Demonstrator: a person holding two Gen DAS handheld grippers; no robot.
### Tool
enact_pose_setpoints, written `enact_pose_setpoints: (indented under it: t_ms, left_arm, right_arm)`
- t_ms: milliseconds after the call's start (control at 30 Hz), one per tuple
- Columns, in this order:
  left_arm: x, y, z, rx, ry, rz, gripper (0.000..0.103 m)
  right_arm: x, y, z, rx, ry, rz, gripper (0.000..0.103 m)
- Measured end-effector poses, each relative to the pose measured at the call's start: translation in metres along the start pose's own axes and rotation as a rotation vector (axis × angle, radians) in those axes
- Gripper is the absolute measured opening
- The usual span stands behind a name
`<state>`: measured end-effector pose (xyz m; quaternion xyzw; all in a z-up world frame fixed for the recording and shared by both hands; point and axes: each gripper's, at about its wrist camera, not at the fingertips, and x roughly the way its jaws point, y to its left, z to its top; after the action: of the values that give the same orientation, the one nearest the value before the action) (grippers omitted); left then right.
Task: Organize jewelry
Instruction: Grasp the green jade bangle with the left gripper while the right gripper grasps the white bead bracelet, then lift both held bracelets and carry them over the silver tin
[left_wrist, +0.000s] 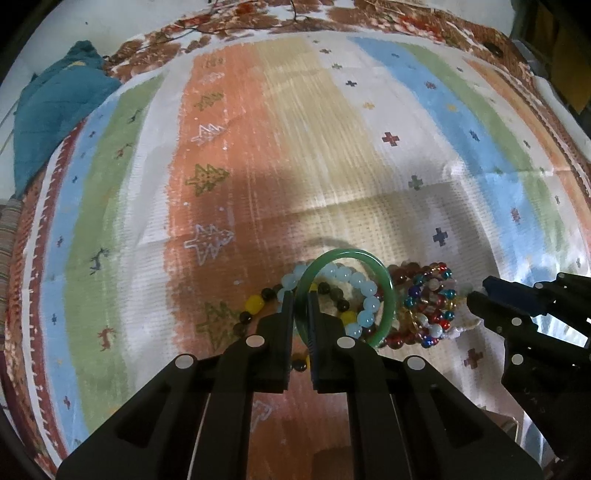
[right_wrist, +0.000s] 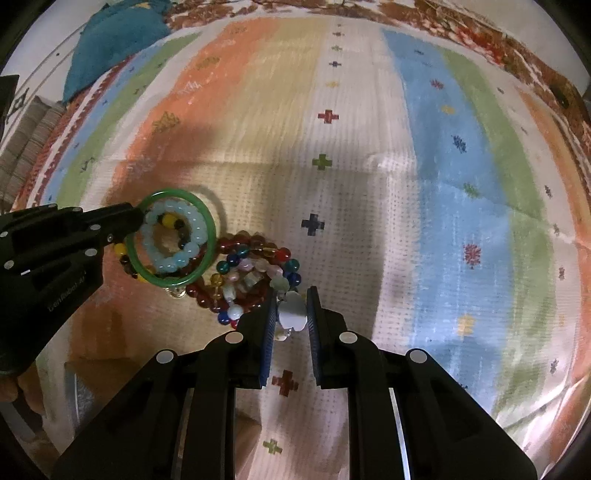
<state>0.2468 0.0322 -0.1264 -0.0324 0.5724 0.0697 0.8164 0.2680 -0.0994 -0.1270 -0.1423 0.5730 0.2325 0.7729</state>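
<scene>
Left claw (left_wrist: 301, 308) clamps green bangle (left_wrist: 384, 280) | right claw (right_wrist: 290, 310) parted around white bead (right_wrist: 291, 314)

Black gripper (left_wrist: 300, 306), silver pivot pins

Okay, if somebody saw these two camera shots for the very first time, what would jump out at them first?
Probably the green bangle, pinched at its rim by the left claw above a heap of bead bracelets low on the striped cloth. Next, the right claw straddles a pale white charm at the heap's near edge. A crumpled teal cloth lies at the far left corner.
</scene>
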Motion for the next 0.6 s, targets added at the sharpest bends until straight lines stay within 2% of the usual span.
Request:
enact_pose_setpoints:
  t_ms: [200, 600]
  left_arm:
    - [-0.020, 0.005, -0.007, -0.022, -0.026, -0.024, 0.007]
    - [-0.056, 0.010, -0.020, -0.056, -0.084, -0.026, 0.007]
  right_arm:
    - [-0.018, 0.004, 0.001, 0.009, -0.046, 0.004, 0.017]
    - [-0.061, 0.005, -0.010, 0.024, -0.142, 0.008, 0.017]
